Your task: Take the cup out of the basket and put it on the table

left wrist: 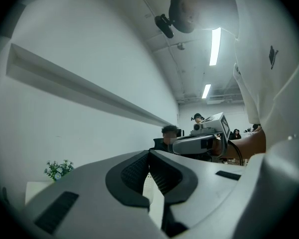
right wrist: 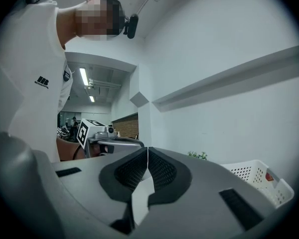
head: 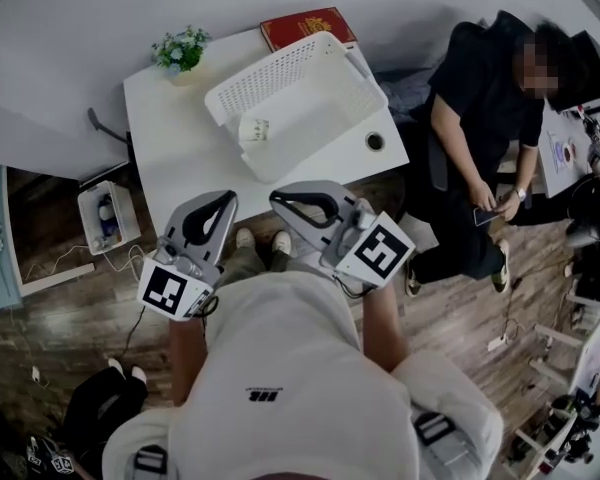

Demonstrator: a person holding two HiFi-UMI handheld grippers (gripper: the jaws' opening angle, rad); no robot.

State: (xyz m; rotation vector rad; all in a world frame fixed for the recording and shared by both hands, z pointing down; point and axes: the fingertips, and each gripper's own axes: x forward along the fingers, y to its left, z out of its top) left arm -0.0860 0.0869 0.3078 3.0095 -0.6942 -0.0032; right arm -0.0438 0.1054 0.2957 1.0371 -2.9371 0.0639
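A white cup (head: 254, 129) with a faint print stands inside the white perforated basket (head: 332, 64), near its front left corner, on the white table (head: 180, 148). My left gripper (head: 226, 197) and right gripper (head: 277, 197) hover side by side in front of the table's near edge, short of the basket. Both point level toward the table. The left gripper (left wrist: 149, 153) has its pads pressed together with nothing between them. So does the right gripper (right wrist: 147, 149). The basket's rim (right wrist: 261, 180) shows low at the right of the right gripper view; the cup is hidden there.
A small potted plant (head: 182, 50) stands at the table's back left, a red book (head: 308, 26) lies behind the basket, and a small dark round thing (head: 375, 141) sits at the table's right edge. A seated person (head: 480, 118) is right of the table. A small bin (head: 108, 216) stands on the floor at left.
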